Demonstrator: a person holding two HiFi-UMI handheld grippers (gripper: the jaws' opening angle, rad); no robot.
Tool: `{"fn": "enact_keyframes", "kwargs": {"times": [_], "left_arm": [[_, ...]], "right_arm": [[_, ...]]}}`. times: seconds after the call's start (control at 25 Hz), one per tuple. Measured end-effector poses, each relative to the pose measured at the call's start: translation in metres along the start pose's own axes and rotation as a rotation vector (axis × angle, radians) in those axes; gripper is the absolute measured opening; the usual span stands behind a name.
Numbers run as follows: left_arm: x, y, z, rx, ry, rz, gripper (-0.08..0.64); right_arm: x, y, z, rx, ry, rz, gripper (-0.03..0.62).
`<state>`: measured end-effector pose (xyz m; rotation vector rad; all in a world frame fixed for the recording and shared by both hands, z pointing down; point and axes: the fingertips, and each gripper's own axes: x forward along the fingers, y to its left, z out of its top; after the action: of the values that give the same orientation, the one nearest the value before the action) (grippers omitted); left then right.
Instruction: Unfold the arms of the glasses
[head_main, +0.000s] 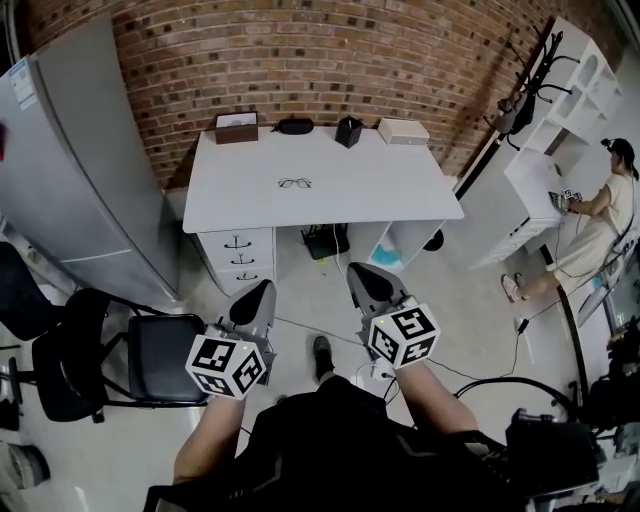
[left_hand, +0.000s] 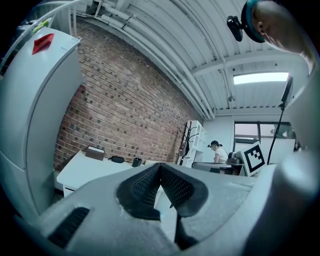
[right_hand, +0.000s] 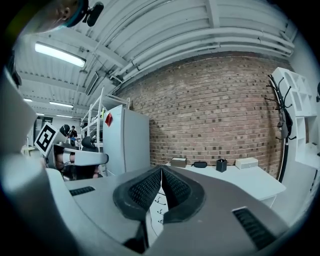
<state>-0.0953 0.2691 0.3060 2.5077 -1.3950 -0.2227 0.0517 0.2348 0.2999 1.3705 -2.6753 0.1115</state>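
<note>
A pair of dark-framed glasses (head_main: 294, 183) lies near the middle of the white table (head_main: 400, 195), well ahead of me. I stand back from the table with both grippers held level at waist height over the floor. My left gripper (head_main: 262, 287) is shut with nothing between its black pads (left_hand: 145, 187). My right gripper (head_main: 356, 272) is shut too, its pads (right_hand: 177, 190) pressed together and empty. Neither gripper is near the glasses, which are too small to make out in the gripper views.
Along the table's back edge stand a brown box (head_main: 237, 127), a black case (head_main: 293, 125), a black cup (head_main: 348, 131) and a white box (head_main: 403, 131). A grey fridge (head_main: 80, 170) stands left, a black chair (head_main: 150, 355) beside me, and a person (head_main: 600, 215) at right.
</note>
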Motion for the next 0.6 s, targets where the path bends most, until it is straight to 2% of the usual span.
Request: {"fn": "enact_keyframes", "kwargs": {"times": [0.24, 0.6], "left_arm": [[0.032, 0.015, 0.002, 0.011, 0.019, 0.024, 0.006], [0.099, 0.043, 0.008, 0.013, 0.039, 0.057, 0.006]], "right_arm": [[0.032, -0.018, 0.007, -0.002, -0.011, 0.041, 0.008], [0.087, -0.068, 0.01, 0.014, 0.0, 0.07, 0.008]]}}
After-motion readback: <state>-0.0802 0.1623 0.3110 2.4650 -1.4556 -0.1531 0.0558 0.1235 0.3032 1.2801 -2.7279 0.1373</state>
